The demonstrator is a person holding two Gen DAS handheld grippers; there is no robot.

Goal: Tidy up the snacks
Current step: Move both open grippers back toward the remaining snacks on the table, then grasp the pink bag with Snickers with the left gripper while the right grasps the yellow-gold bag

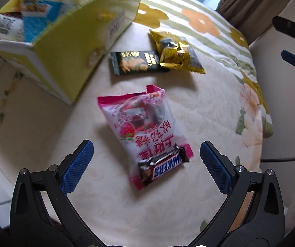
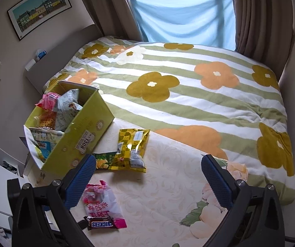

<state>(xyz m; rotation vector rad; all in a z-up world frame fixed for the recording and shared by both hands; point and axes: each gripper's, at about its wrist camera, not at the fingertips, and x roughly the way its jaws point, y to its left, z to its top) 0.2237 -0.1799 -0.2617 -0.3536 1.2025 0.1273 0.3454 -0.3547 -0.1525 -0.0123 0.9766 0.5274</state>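
Observation:
A pink and white candy bag (image 1: 141,123) (image 2: 101,202) lies on the cream bed sheet, with a Snickers bar (image 1: 163,165) (image 2: 100,223) resting on its near end. My left gripper (image 1: 146,160) hangs open just above them, one finger on each side. Farther off lie a dark green cracker pack (image 1: 134,62) (image 2: 103,160) and a gold snack bag (image 1: 176,52) (image 2: 132,150) overlapping it. A yellow-green box (image 1: 69,47) (image 2: 75,135) at the left holds several snack bags. My right gripper (image 2: 148,177) is open and empty, higher above the sheet; its fingers (image 1: 293,58) show at the left wrist view's right edge.
A striped duvet (image 2: 188,86) with orange and olive flowers covers the far part of the bed. Behind it hang brown curtains (image 2: 260,14) and a light blue cloth (image 2: 184,14). A headboard shelf (image 2: 44,65) and framed picture (image 2: 38,8) are on the left wall.

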